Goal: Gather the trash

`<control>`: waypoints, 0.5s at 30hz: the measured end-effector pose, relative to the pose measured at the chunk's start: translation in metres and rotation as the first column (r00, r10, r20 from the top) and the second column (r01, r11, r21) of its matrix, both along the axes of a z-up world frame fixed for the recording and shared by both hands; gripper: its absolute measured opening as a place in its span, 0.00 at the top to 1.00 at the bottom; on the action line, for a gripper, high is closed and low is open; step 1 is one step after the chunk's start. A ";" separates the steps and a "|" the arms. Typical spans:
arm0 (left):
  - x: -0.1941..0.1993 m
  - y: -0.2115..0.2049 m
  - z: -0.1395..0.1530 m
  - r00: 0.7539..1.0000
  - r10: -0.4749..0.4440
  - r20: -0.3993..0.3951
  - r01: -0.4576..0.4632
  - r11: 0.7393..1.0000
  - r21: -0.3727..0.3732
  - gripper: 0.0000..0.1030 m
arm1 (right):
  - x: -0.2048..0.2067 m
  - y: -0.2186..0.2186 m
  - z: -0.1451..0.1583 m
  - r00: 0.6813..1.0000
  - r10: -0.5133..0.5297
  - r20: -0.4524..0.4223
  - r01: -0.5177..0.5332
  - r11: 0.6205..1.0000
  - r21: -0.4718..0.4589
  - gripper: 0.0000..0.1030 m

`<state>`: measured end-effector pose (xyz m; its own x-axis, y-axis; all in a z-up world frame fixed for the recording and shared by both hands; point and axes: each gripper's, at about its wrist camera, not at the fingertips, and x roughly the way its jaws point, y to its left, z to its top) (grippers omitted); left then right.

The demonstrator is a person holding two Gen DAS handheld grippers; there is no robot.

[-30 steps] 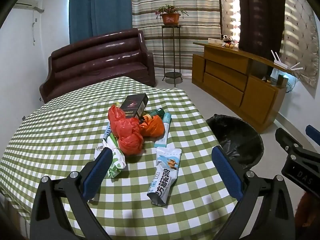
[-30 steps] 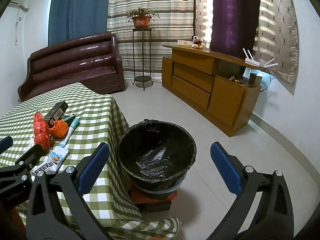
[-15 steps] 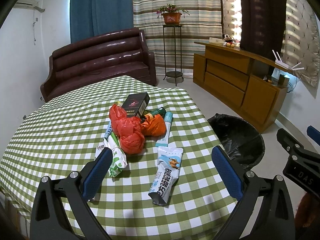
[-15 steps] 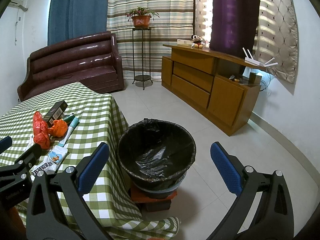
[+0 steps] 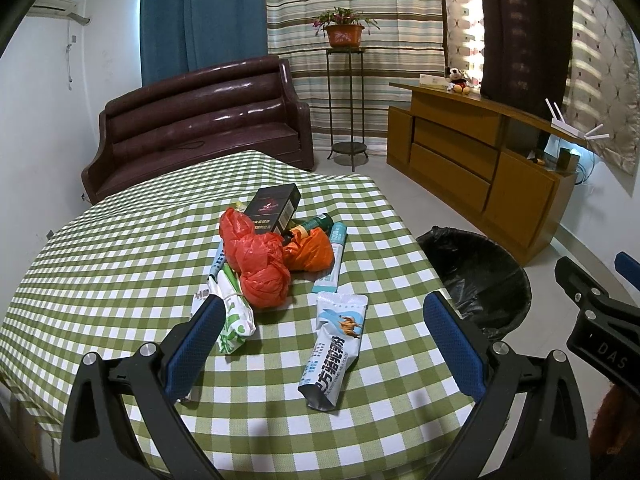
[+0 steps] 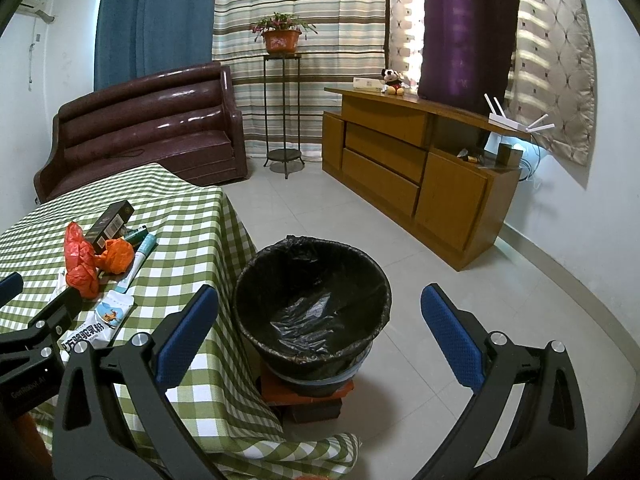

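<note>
Judging by how things lie, the collecting has hardly begun: all the trash in view sits on the table point(image 5: 100, 264) and the bin point(image 6: 312, 304), lined with a black bag, shows only crinkled liner inside, with no item that can be made out. The left hand-held gripper point(image 5: 322, 346) hangs over the near edge of the table with its jaws spread wide and nothing between them. Just ahead of it, a little to the right of its midline, lies a white and blue pouch point(image 5: 334, 348) with printed lettering; close to its left finger is a white and green wrapper point(image 5: 234, 322). Farther ahead is the main heap: a red plastic bag point(image 5: 256, 264) touching an orange plastic bag point(image 5: 310, 254), a black box point(image 5: 274, 208) resting behind them, a dark green bottle point(image 5: 316, 224) partly hidden, and a long teal and white tube box point(image 5: 332, 260) on the right side of the heap. The right hand-held gripper point(image 6: 320, 330) is also released and empty, held above the floor with the bin directly ahead of it, below its open jaws; the table edge is to its left. Everything still needs moving to the bin, and the pouch looks like the easiest first pick.
</note>
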<state>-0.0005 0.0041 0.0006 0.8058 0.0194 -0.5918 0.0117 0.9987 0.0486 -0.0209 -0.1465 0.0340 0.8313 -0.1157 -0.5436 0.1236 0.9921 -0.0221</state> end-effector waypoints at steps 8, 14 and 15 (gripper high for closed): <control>0.000 0.002 -0.001 1.000 0.000 -0.001 0.000 1.000 0.000 0.06 | 0.000 0.000 0.000 1.000 -0.001 -0.001 0.001 1.000 0.001 0.04; 0.000 0.002 -0.001 1.000 0.001 -0.002 -0.001 1.000 0.000 0.06 | 0.000 -0.001 0.000 1.000 -0.001 -0.001 0.001 1.000 0.000 0.04; 0.000 0.001 -0.001 1.000 0.001 -0.001 -0.001 1.000 0.001 0.06 | 0.000 -0.001 0.000 1.000 -0.001 -0.001 0.001 1.000 0.001 0.04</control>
<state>-0.0007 0.0054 -0.0007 0.8050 0.0206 -0.5929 0.0108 0.9987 0.0493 -0.0209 -0.1475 0.0335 0.8306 -0.1160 -0.5446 0.1244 0.9920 -0.0216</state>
